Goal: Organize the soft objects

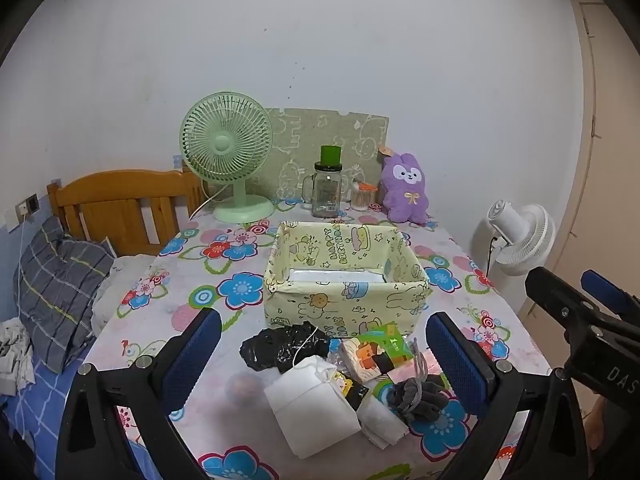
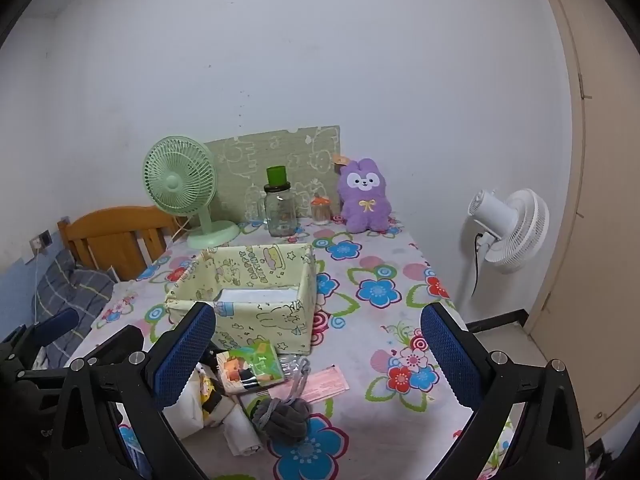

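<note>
Left gripper (image 1: pixel 324 354) and right gripper (image 2: pixel 318 350), jaws spread wide and empty, hover over the soft pile: black bag (image 1: pixel 280 346), white cloth (image 1: pixel 312 408), grey knot (image 2: pixel 282 418). Fabric box (image 1: pixel 344 276) at twelve o'clock. Pinch one item centrally, lift clear.

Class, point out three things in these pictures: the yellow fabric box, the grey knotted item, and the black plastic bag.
yellow fabric box (image 1: pixel 344 304): left wrist view, on its front wall.
grey knotted item (image 2: pixel 286 414): right wrist view, on the middle of the knot.
black plastic bag (image 1: pixel 280 346): left wrist view, on its crumpled middle.
</note>
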`<state>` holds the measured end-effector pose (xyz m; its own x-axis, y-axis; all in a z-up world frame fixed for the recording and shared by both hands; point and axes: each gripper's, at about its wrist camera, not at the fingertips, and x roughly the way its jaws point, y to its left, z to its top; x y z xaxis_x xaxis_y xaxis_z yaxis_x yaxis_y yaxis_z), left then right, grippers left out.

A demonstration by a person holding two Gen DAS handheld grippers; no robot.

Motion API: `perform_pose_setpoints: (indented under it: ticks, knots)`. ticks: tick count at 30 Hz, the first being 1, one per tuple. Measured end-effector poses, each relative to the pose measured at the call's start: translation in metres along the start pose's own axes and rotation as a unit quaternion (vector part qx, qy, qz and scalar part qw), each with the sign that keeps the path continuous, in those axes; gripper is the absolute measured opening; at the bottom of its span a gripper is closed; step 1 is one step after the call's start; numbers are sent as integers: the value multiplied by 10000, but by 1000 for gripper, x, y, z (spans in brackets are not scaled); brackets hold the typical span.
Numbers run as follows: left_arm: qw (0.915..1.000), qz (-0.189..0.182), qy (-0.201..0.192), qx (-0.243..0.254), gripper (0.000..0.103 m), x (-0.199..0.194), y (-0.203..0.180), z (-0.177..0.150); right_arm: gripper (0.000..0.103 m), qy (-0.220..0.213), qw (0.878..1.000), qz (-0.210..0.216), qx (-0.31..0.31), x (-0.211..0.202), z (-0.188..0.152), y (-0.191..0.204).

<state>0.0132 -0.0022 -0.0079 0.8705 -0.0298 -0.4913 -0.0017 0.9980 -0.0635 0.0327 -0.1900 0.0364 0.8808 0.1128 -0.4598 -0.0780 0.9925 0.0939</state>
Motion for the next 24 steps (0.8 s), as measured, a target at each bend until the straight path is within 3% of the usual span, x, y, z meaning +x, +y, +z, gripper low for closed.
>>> perform_pose_setpoints:
  ticks: [24]
  knots:
    - [10000, 1, -14, -24, 103, -2, -2, 1, 103, 71, 9999, -117, 51, 2, -3, -7]
